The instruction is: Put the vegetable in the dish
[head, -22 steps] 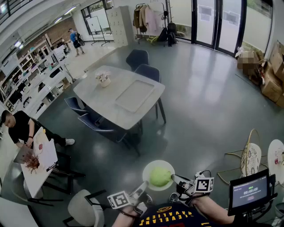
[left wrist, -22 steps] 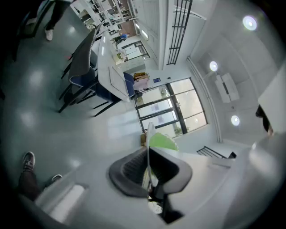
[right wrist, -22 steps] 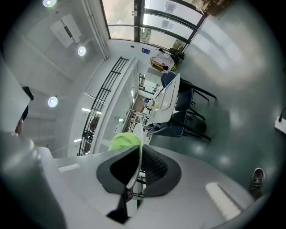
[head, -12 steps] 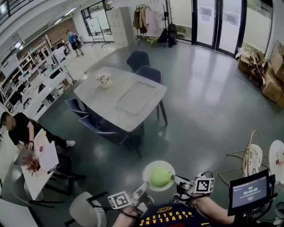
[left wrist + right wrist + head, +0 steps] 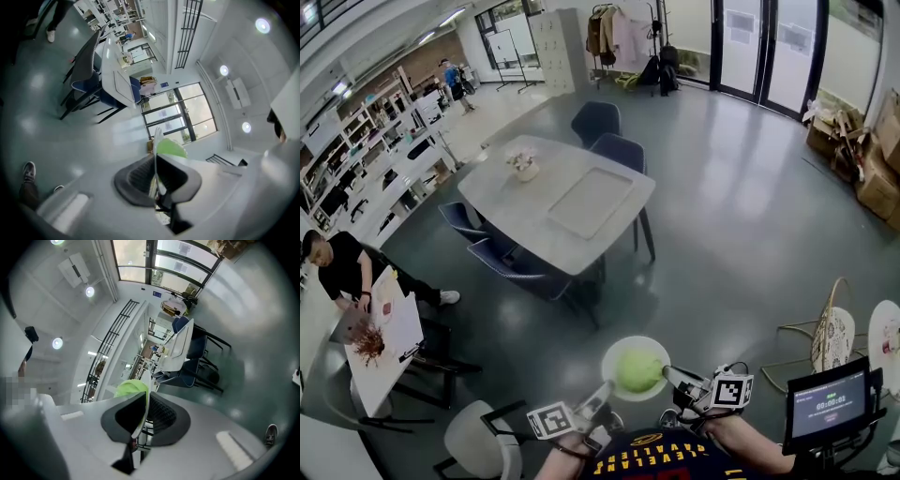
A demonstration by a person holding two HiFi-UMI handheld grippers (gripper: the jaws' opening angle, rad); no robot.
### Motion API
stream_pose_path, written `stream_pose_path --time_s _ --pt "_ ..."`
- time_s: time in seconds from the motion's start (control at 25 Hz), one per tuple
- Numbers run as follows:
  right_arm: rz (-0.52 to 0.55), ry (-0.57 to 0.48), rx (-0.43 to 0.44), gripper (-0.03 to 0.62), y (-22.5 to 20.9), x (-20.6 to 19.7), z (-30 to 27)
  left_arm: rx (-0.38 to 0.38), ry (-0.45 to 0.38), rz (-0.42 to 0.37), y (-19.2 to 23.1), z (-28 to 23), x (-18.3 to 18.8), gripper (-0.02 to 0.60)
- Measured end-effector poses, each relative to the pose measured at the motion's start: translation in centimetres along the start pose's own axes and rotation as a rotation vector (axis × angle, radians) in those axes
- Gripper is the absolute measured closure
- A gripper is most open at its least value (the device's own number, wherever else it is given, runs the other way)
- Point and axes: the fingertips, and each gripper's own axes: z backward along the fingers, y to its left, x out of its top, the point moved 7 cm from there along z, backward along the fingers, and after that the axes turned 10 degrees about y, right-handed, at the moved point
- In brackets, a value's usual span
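A round pale-green dish (image 5: 617,350) hovers over the grey floor just in front of me, with a light green, cabbage-like vegetable (image 5: 637,371) lying in it. My left gripper (image 5: 606,391) is shut on the dish's near-left rim, and my right gripper (image 5: 669,377) is shut on its near-right rim. In the left gripper view the dish (image 5: 156,140) shows edge-on between the dark pads of the gripper (image 5: 157,174), the vegetable (image 5: 171,148) just beyond. The right gripper view shows the same: the rim (image 5: 144,390) clamped in the gripper (image 5: 141,414), and the vegetable (image 5: 129,387) behind.
A grey table (image 5: 525,211) with a flower pot (image 5: 524,168) and blue chairs (image 5: 598,122) stands ahead. A white chair (image 5: 478,441) is at lower left, a small screen (image 5: 828,405) and a wire chair (image 5: 829,333) at right. A person (image 5: 342,267) leans over a white table far left. Cardboard boxes (image 5: 867,155) line the right wall.
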Motion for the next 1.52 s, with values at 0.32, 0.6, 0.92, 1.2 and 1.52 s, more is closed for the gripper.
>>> stream_pose_path --time_s 0.32,0.6,0.92,1.2,1.52 --pt "0.015 0.007 0.006 0.568 -0.2 1.4 1.7 0.022 0.002 -0.053 -0.7 -1.9 -0.5 0.569" --pt "0.023 0.034 -0.028 0.569 -1.6 3.1 6.1 0.032 -0.021 -0.039 -1.8 -5.4 -3.4 0.569" --pt "-0.009 0.061 -0.034 0.567 -3.5 2.7 6.9 0.089 -0.018 -0.019 -0.6 -5.9 -4.7 0.569" --pt "-0.037 0.037 -0.002 0.566 -3.8 3.7 6.4 0.073 0.002 -0.008 -0.5 -7.2 -3.7 0.569" --pt "-0.029 -0.004 -0.081 0.566 -5.6 9.3 2.6 0.046 0.064 -0.019 0.9 -10.6 4.2 0.569"
